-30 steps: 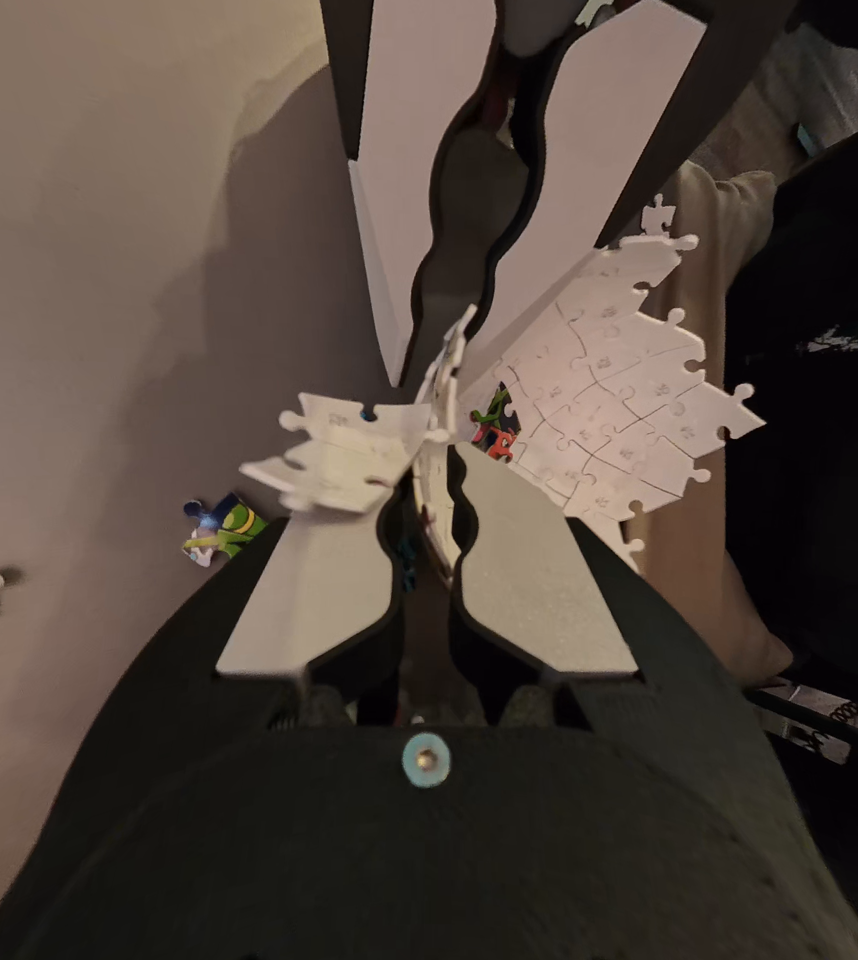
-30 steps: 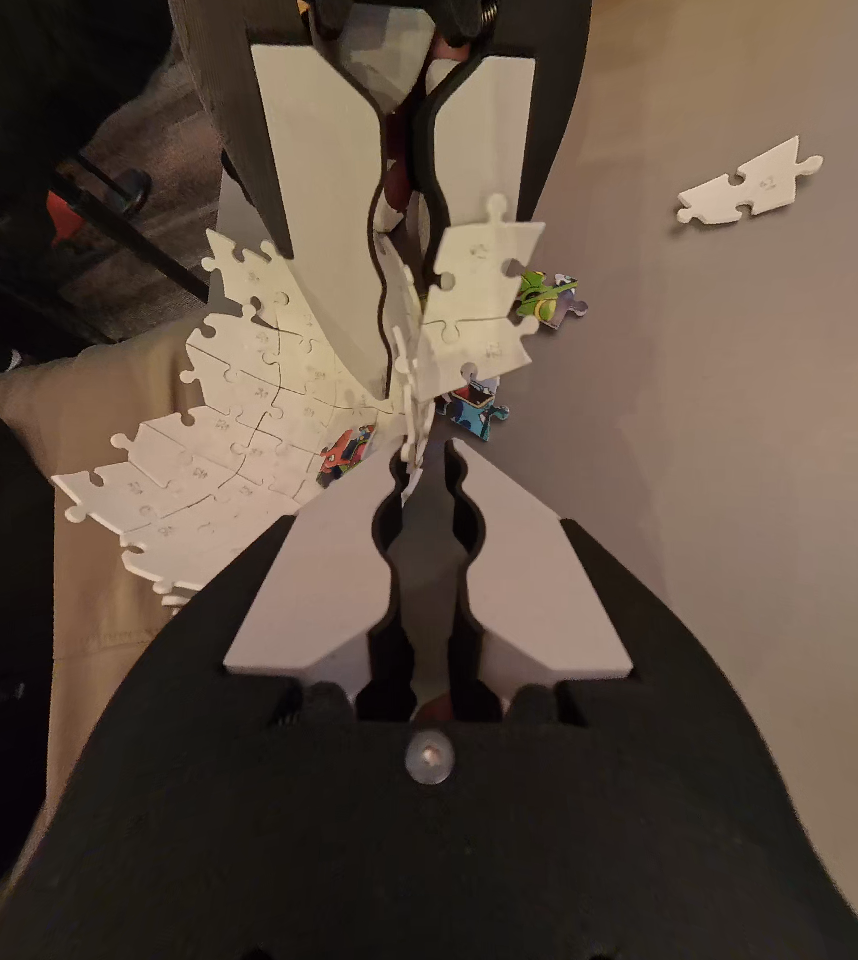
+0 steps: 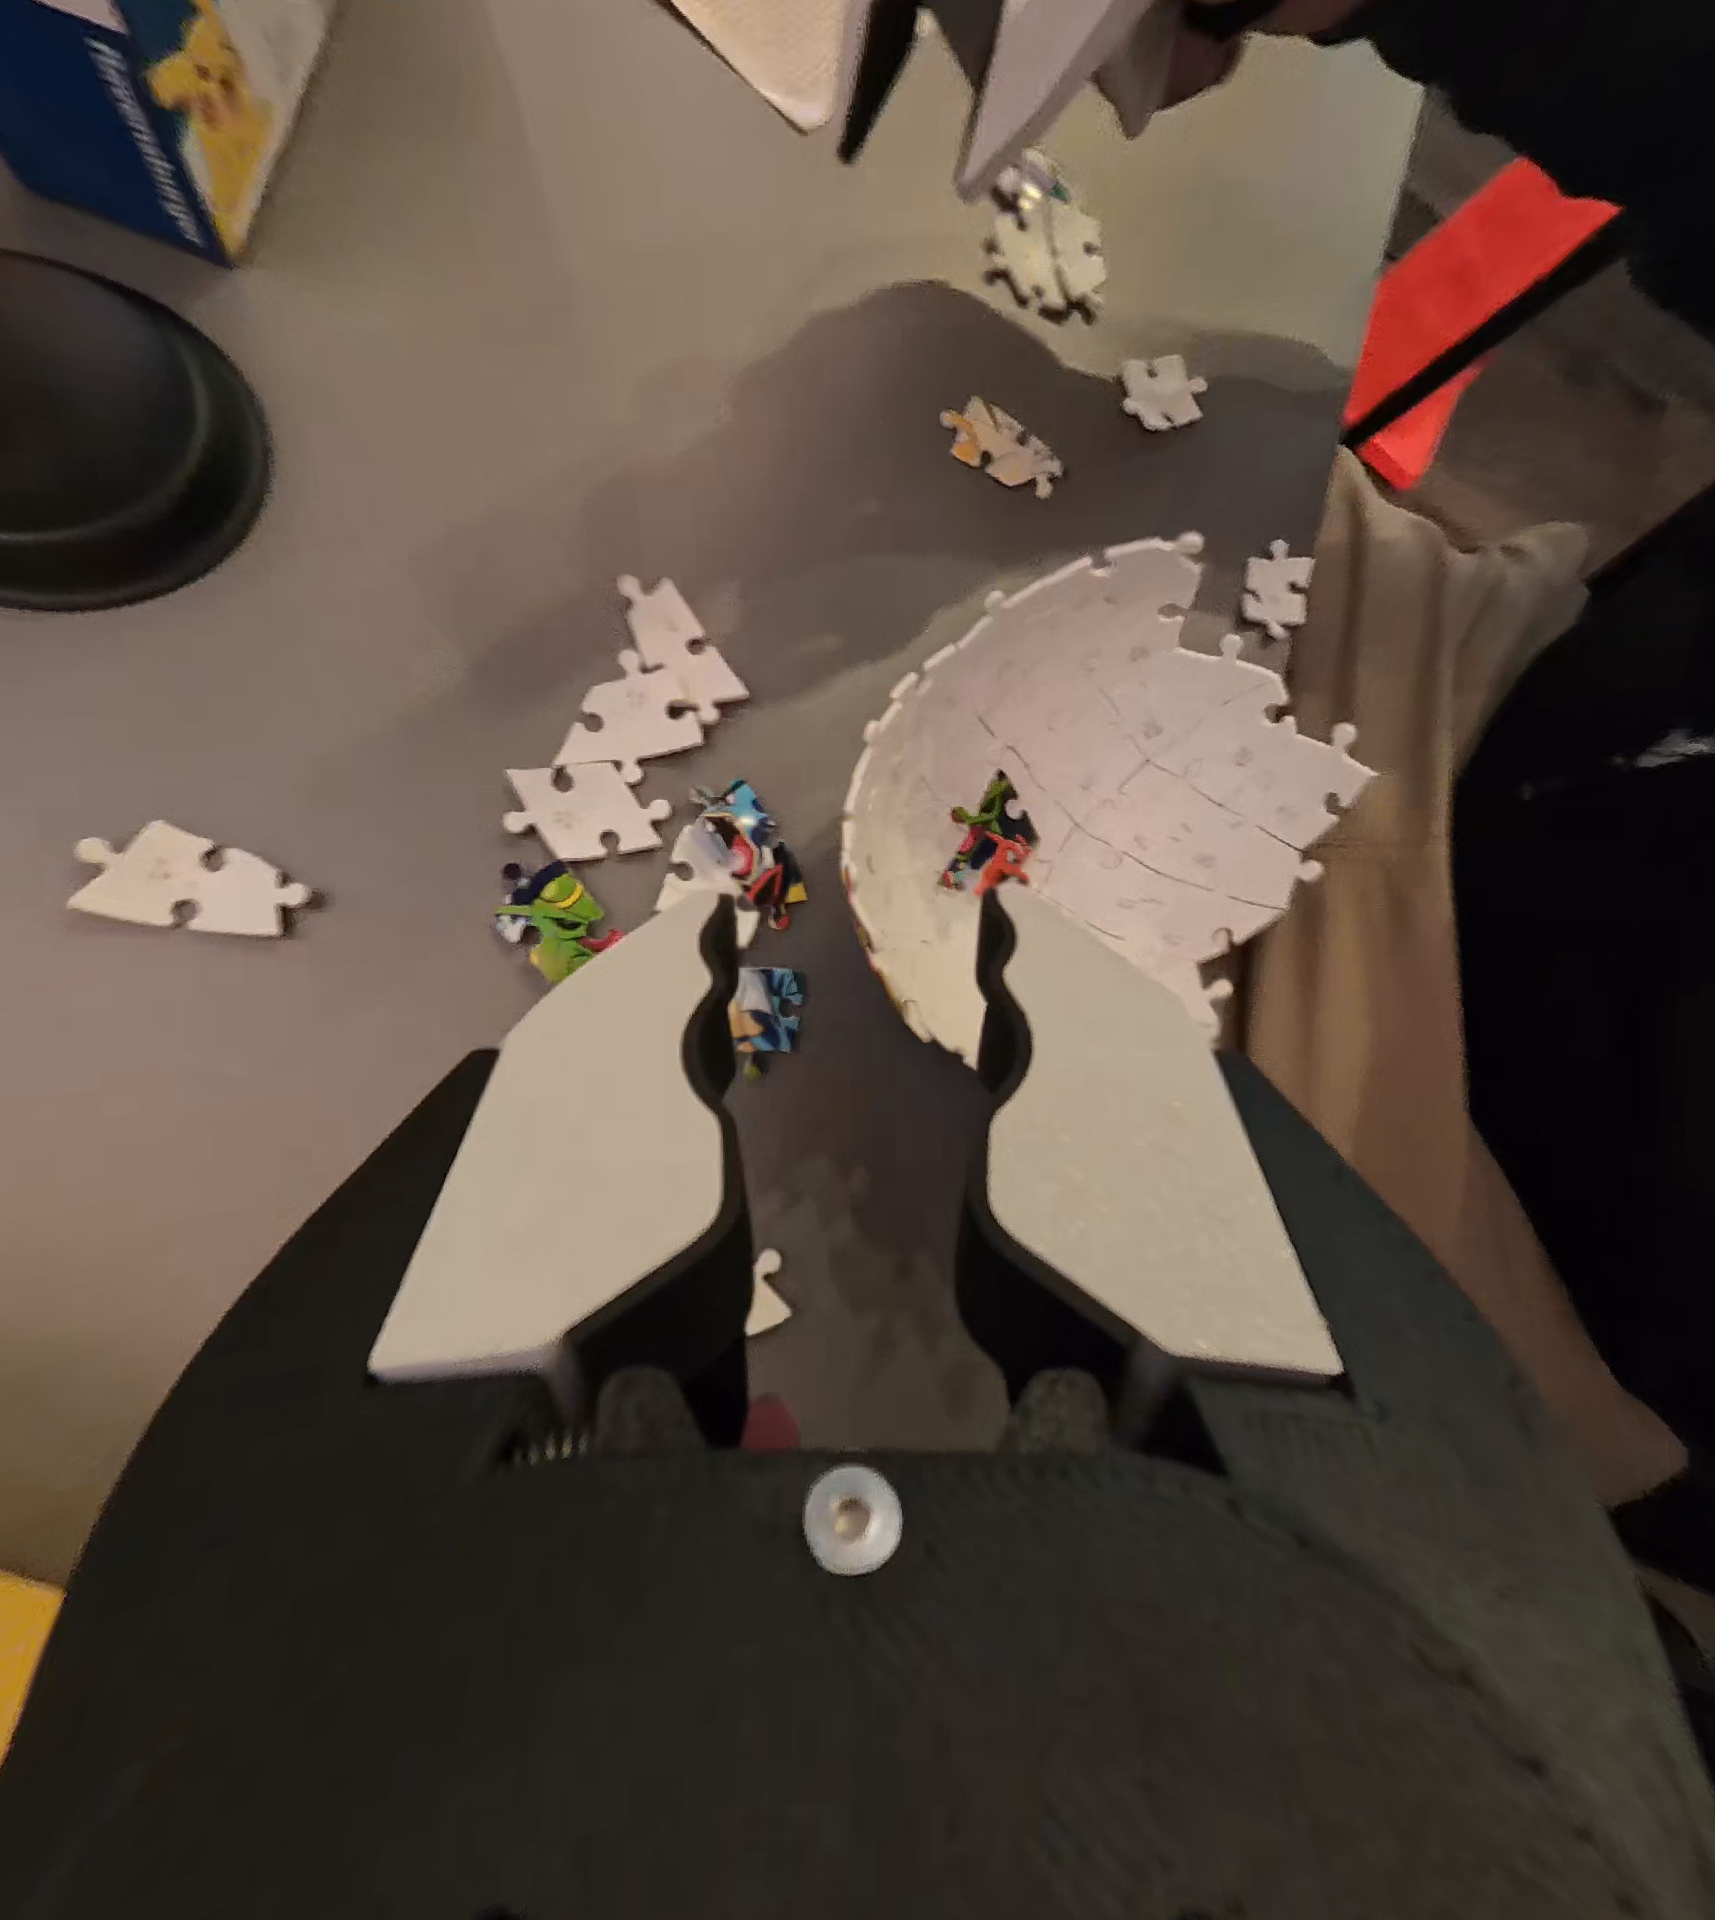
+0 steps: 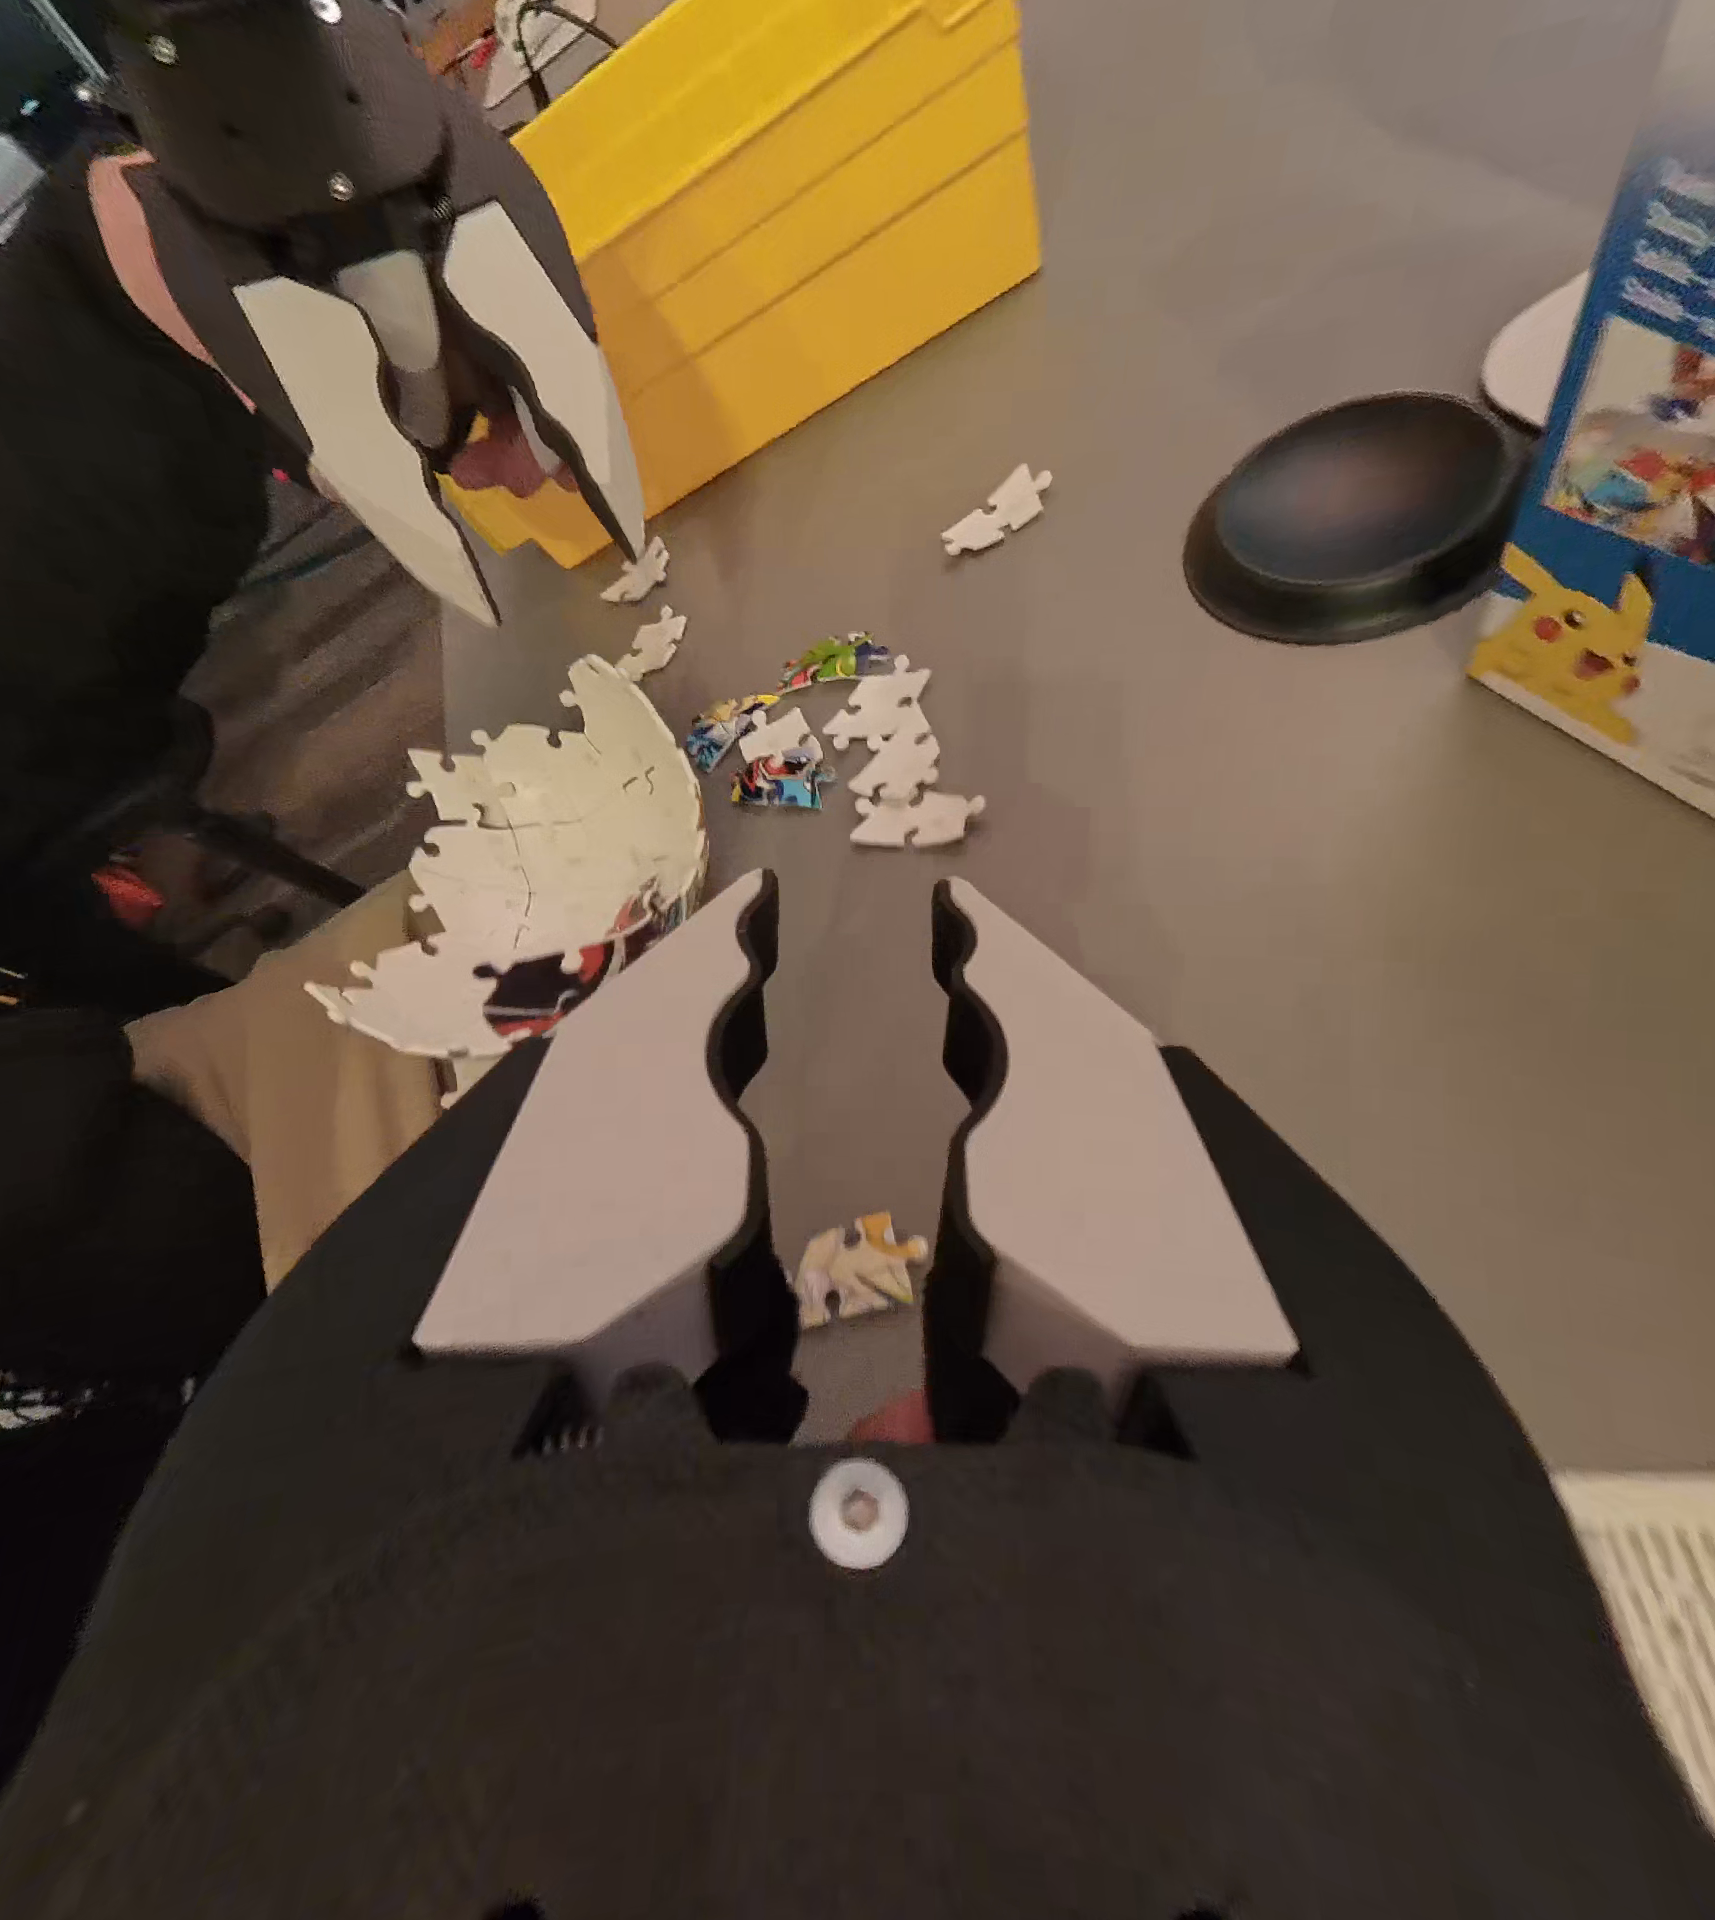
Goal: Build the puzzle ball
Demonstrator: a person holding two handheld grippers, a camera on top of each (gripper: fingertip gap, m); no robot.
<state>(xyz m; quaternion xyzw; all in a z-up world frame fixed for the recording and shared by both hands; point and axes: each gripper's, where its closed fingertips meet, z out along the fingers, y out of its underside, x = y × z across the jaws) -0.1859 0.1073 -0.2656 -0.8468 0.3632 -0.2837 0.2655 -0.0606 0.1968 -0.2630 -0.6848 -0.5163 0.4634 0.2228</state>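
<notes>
now both the left claw (image 3: 851, 914) and right claw (image 4: 853, 899) hang released above the grey table (image 4: 1248, 935), the half-built puzzle ball (image 3: 1092, 769) resting near its edge.

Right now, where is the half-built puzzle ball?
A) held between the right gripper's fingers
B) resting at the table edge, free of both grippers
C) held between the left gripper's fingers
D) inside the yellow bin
B: the half-built puzzle ball rests at the edge of the table, while the left gripper and the right gripper are both open and empty.
</notes>
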